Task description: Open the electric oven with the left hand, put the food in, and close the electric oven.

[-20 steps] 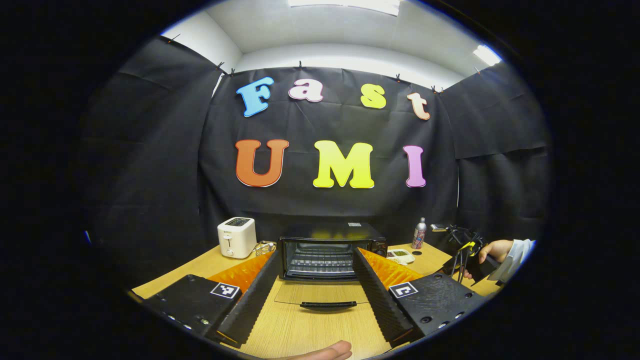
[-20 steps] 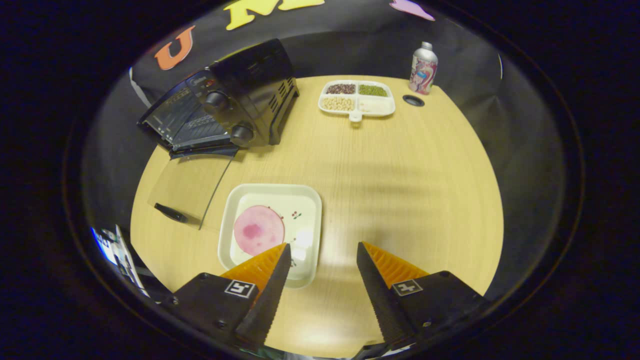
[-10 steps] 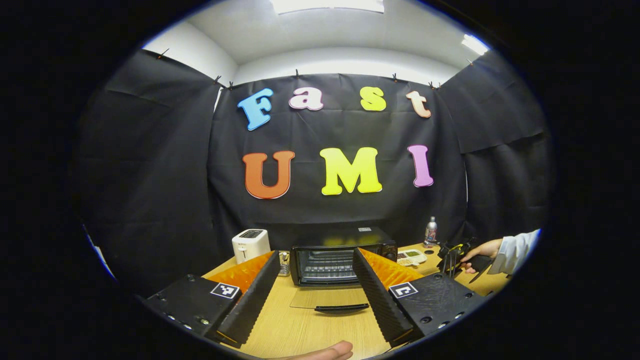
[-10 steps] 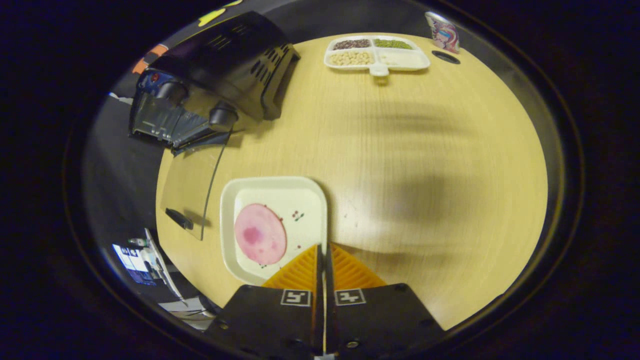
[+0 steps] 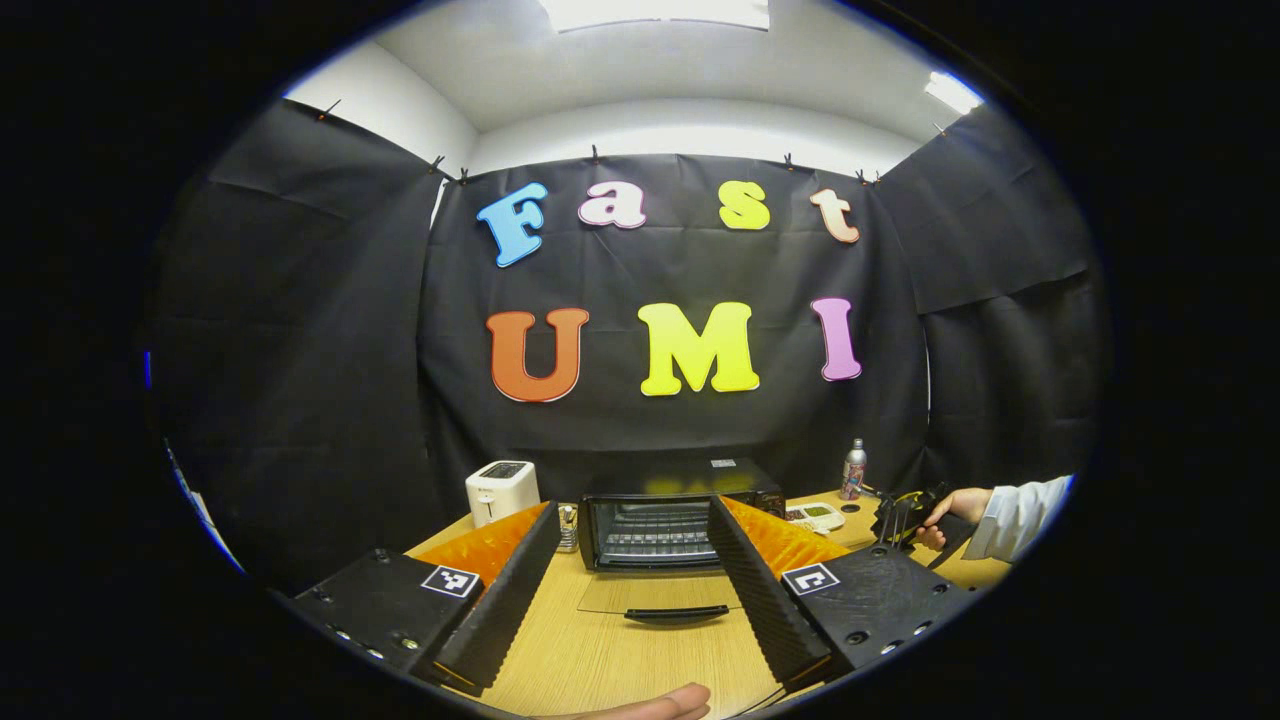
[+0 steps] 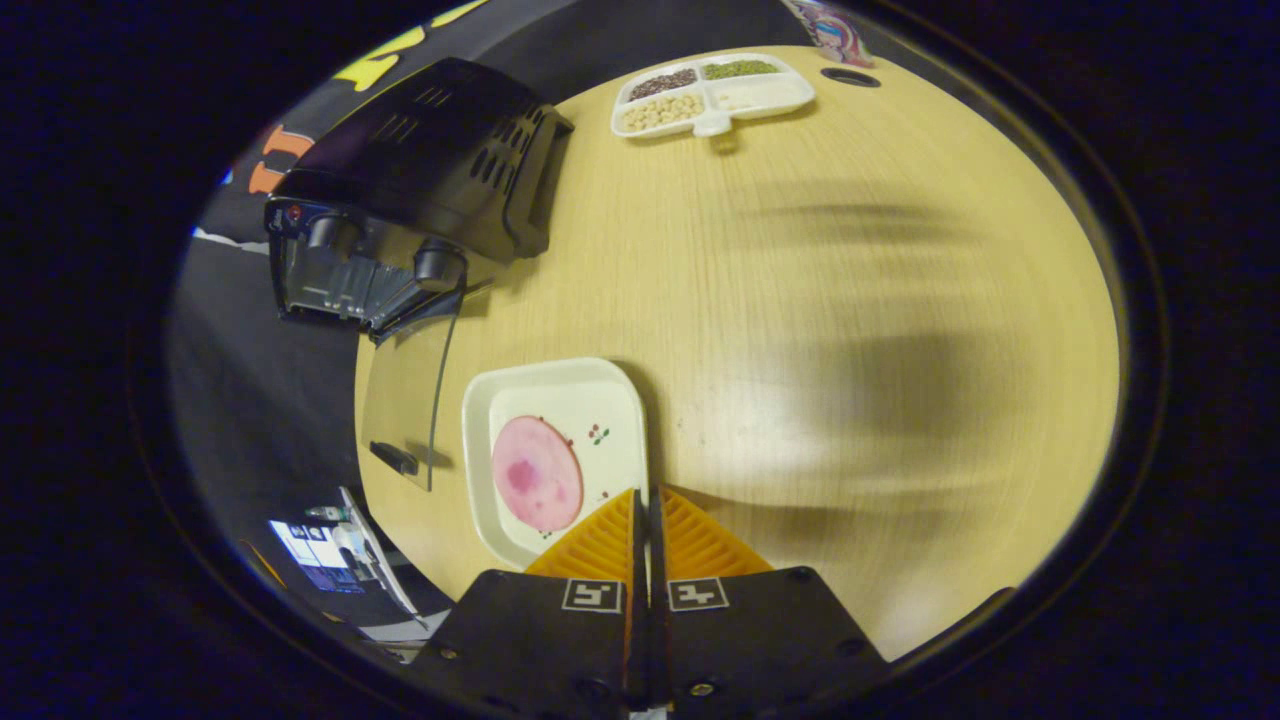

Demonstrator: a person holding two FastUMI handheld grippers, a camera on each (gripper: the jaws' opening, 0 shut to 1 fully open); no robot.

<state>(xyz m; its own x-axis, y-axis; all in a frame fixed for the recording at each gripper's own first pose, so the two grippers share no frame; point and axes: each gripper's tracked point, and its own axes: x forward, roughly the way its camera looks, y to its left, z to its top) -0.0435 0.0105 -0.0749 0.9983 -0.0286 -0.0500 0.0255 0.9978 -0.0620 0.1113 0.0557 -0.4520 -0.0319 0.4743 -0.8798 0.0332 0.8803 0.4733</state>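
Note:
The black electric oven [image 5: 650, 518] stands at the back of the wooden table, its glass door [image 5: 660, 598] folded down flat. My left gripper [image 5: 632, 512] is open, held back from the oven with nothing between its fingers. In the right gripper view the oven [image 6: 410, 190] is at the upper left with its door [image 6: 405, 400] lying open. A cream square plate [image 6: 600, 405] carries a round pink slice of food [image 6: 537, 473]. My right gripper [image 6: 643, 492] is shut on the plate's right rim. I cannot tell if the plate rests on the table.
A white toaster [image 5: 502, 490] stands left of the oven. A divided tray of beans [image 6: 712, 88] and a bottle [image 5: 853, 468] sit at the back right. A hand and light sleeve [image 5: 1005, 505] hold the right gripper. The table's edge runs beside the plate.
The right gripper went from open beside the plate to shut on its rim. The left gripper drew back from the oven and stays open.

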